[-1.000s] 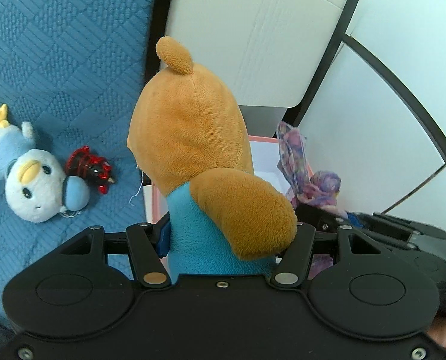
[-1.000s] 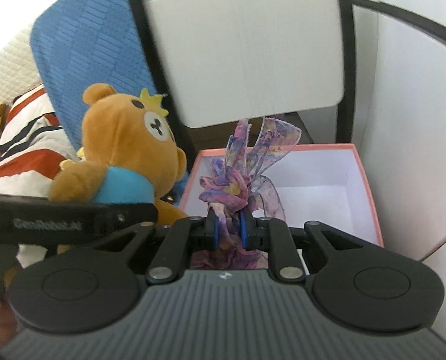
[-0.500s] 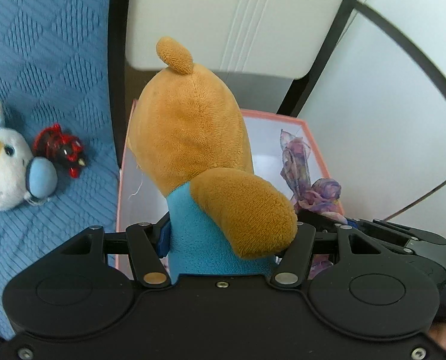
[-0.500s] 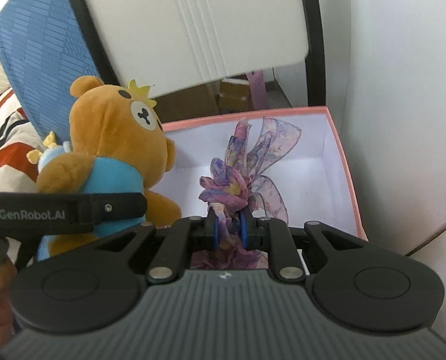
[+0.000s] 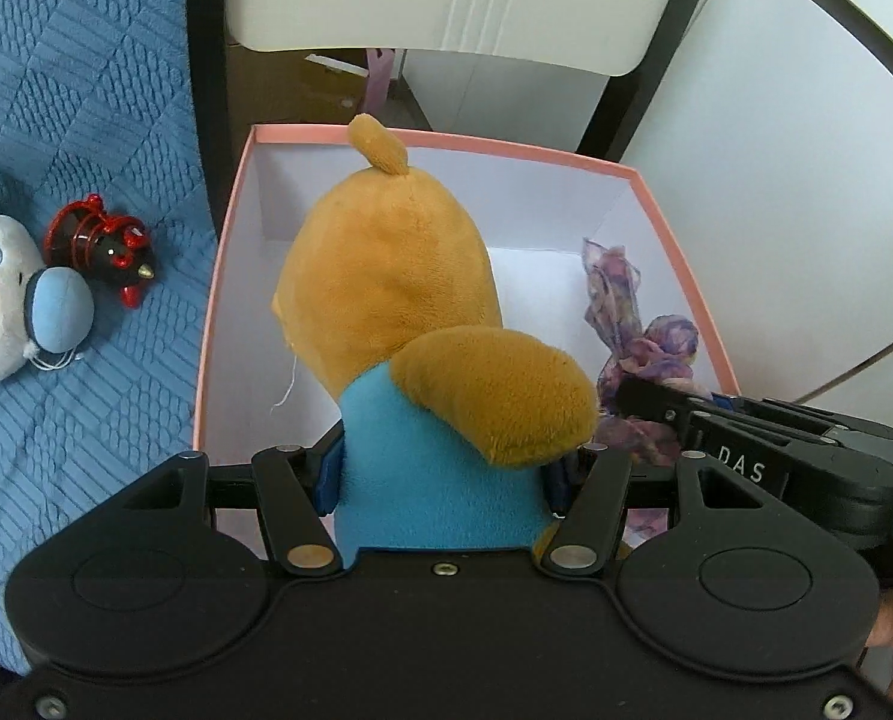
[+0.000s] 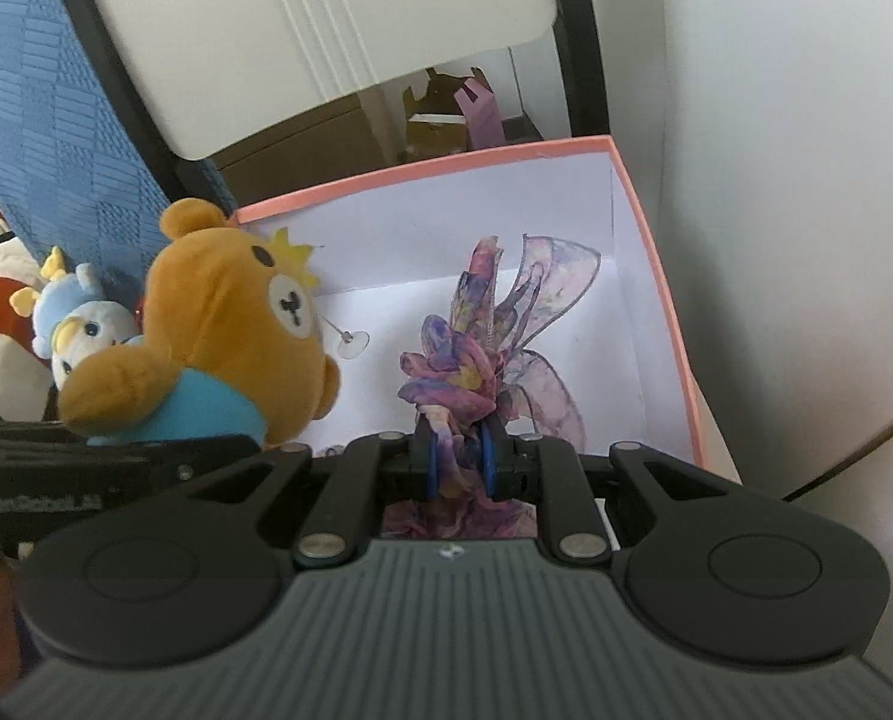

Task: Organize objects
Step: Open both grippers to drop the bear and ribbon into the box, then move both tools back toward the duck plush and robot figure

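My left gripper (image 5: 443, 474) is shut on a brown plush bear (image 5: 386, 276) with a blue shirt, held over the left half of the open pink box (image 5: 446, 141). The bear also shows in the right wrist view (image 6: 230, 336). My right gripper (image 6: 458, 456) is shut on a purple ribbon bow (image 6: 482, 354), held over the right half of the same box (image 6: 650, 276). The bow also shows in the left wrist view (image 5: 632, 330), with the right gripper beside it.
A white and blue plush bird (image 5: 8, 312) and a small red and black toy (image 5: 104, 246) lie on the blue quilted cover (image 5: 74, 120) left of the box. A white chair back (image 6: 302, 30) stands behind the box. A clear suction cup (image 6: 350, 342) hangs by the bear.
Both grippers have moved forward over the pink box, carrying the bear and the bow. The box's inside now shows under them. The bird and red toy have slid left in view.
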Demonstrator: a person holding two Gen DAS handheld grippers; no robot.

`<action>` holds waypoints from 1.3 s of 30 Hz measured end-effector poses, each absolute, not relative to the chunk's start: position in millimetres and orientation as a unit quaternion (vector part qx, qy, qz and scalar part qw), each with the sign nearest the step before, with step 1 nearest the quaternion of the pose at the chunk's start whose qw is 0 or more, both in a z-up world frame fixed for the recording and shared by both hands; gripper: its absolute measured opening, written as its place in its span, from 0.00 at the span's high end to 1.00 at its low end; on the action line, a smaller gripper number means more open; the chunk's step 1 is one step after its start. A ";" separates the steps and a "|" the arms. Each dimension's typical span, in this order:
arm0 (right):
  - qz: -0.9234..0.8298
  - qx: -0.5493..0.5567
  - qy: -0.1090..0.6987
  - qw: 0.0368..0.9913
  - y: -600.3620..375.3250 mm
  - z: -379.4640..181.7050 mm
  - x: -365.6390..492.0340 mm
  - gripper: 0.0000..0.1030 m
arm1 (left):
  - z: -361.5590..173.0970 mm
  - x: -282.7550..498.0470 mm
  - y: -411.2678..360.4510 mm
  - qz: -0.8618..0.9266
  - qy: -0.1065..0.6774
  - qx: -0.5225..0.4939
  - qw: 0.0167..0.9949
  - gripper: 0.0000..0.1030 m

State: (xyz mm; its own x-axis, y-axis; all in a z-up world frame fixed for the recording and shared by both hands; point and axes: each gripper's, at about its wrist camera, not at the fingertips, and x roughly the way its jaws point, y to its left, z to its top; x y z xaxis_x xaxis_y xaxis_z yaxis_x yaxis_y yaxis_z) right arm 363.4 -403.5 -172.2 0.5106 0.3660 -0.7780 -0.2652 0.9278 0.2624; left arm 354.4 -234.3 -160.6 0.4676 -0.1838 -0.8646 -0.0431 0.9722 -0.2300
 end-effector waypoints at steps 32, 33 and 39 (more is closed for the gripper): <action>0.208 0.074 0.366 0.904 -367.2 -31.0 283.3 0.53 | -2.1 247.5 -169.3 -0.065 0.382 -0.112 0.915 0.22; 0.212 0.072 0.362 0.905 -363.2 -26.5 278.4 0.53 | 0.7 241.4 -165.3 -0.064 0.380 -0.114 0.916 0.22; 0.227 0.063 0.354 0.905 -342.9 -12.1 253.1 0.53 | 15.4 207.5 -136.7 -0.052 0.364 -0.124 0.922 0.22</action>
State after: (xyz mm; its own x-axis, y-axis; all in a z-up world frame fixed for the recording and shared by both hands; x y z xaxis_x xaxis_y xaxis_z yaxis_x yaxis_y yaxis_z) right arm 253.1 -342.9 -12.1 0.6466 0.4545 -0.6127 -0.3660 0.8895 0.2736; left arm 207.5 -136.7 15.4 0.7300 -0.1863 -0.6575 0.0055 0.9637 -0.2669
